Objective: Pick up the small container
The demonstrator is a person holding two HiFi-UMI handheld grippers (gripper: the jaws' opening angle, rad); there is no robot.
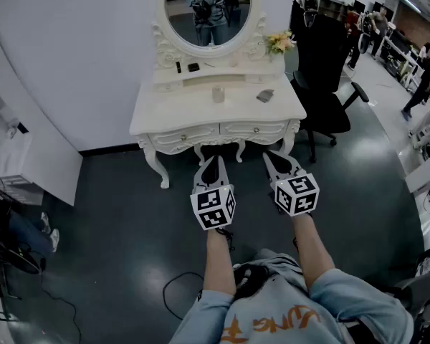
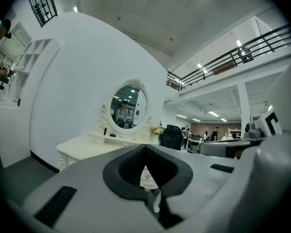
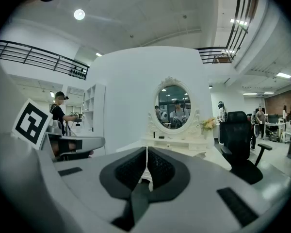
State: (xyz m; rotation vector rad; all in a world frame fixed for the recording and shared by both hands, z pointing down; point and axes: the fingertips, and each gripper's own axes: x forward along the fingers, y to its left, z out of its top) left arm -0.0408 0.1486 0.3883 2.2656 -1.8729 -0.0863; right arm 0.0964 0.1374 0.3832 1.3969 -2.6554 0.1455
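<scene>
**Head view.** White counter (image 1: 158, 113) w/ oval mirror (image 1: 208, 13), set against the wall. On it:
- 1 small container (image 1: 218, 94), upright, near the middle of the top.
- 1 flat grey item (image 1: 265, 95) to the container's right, apart from it.
- 2 small dark items (image 1: 193, 67) on the raised shelf under the mirror, too small to identify.
- 1 bunch of flowers (image 1: 280, 43) at the shelf's right end.

1 black chair (image 1: 322, 63) stands just right of the counter. The left gripper (image 1: 213, 162) and right gripper (image 1: 272, 160) are side by side over the floor in front of the counter, well short of the container. Each carries 1 marker cube. The jaw tips overlap the counter's legs and are hard to separate here. The person's lower body is cut off by the frame edge.

**Left gripper view.** Jaws closed, tips touching, nothing gripped. Only a bit of the counter's front shows through the hollow behind the tips. The container can't be made out. The right gripper's cube is cut off at the right edge.

**Right gripper view.** Jaws closed tip to tip, empty. Mirror, flowers and chair show beyond them. The counter top is mostly hidden behind the jaws, and the container is too small to pick out w/ certainty. 1 person in a cap (image 3: 60, 113) stands at left, past the left gripper's cube.
</scene>
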